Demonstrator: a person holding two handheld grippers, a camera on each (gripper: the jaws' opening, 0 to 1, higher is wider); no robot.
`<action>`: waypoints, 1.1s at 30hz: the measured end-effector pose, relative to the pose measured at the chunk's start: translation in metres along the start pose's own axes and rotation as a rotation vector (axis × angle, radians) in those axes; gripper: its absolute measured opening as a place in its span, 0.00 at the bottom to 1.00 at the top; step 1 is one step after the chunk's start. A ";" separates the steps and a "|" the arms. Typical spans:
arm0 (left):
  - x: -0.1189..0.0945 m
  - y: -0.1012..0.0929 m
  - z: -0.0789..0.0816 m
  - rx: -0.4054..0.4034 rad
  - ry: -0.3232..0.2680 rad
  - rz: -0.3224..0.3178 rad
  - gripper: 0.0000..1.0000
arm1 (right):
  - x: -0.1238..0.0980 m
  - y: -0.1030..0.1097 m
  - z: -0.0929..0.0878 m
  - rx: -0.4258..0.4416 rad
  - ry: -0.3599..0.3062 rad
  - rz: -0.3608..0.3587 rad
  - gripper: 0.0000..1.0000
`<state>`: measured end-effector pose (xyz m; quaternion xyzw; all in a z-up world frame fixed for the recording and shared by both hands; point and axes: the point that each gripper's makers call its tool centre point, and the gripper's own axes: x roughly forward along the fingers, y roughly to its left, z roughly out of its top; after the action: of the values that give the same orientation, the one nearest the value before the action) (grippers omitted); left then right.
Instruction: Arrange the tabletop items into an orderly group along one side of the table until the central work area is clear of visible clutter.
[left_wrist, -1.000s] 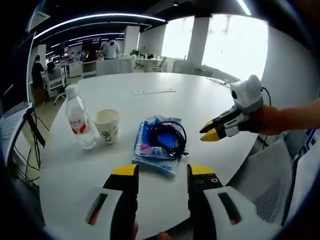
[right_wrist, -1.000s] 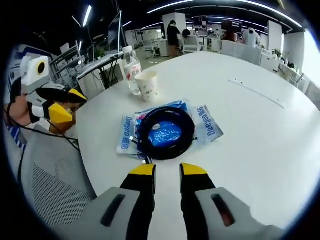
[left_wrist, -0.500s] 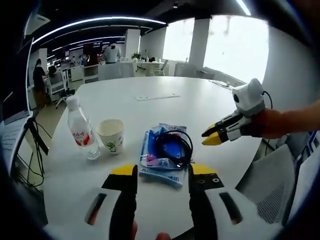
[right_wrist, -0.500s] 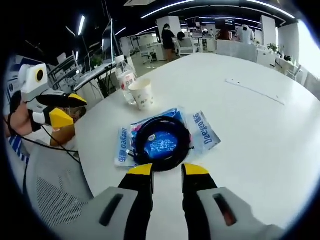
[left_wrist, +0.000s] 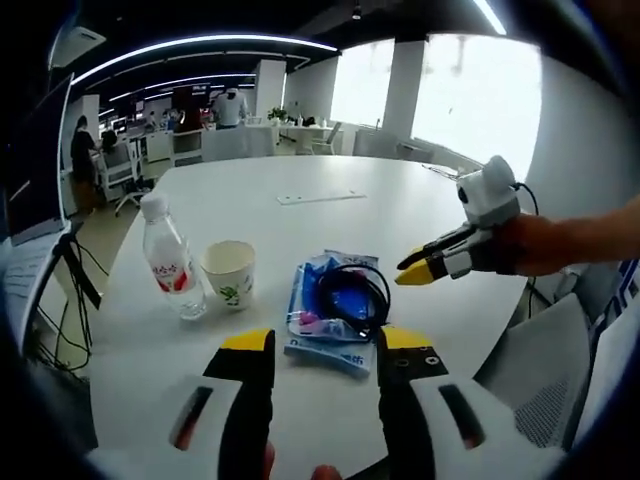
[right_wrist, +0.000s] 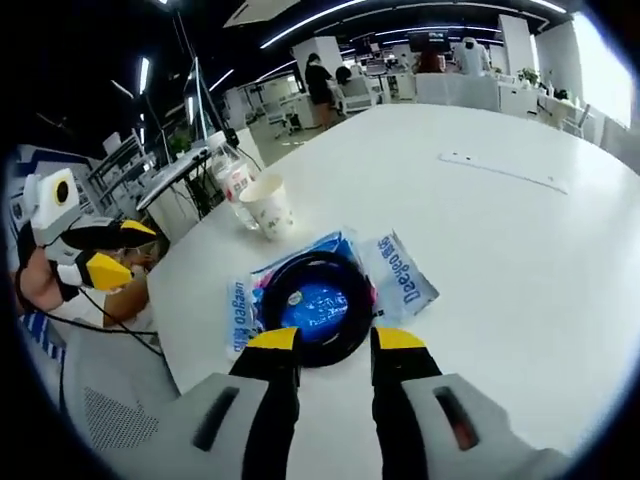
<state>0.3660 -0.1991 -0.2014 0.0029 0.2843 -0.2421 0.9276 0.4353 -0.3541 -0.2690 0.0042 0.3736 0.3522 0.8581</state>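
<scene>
Left gripper: jaws parted, nothing between them, hanging over the near edge of the white round table. Just beyond its tips lie blue plastic packets with a coil of black cable on top. Left of the packets, a paper cup stands upright, and just beside it a clear water bottle with a red label, also upright. Right gripper: jaws likewise parted and empty, tips above the near rim of the cable coil and packets. Cup and bottle sit farther off, near the table edge. A thin white strip lies well apart, across the table.
</scene>
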 end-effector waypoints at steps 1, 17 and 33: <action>0.000 0.000 0.000 0.000 -0.001 0.001 0.40 | 0.000 0.001 0.000 0.001 0.000 0.000 0.26; -0.003 0.006 0.004 -0.004 -0.011 0.009 0.40 | 0.020 -0.003 0.008 0.044 0.017 -0.009 0.26; -0.005 0.016 0.008 -0.013 -0.019 0.025 0.40 | 0.044 -0.012 -0.004 0.109 0.061 -0.038 0.25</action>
<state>0.3739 -0.1839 -0.1939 -0.0022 0.2770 -0.2288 0.9332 0.4607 -0.3379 -0.3036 0.0330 0.4182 0.3147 0.8514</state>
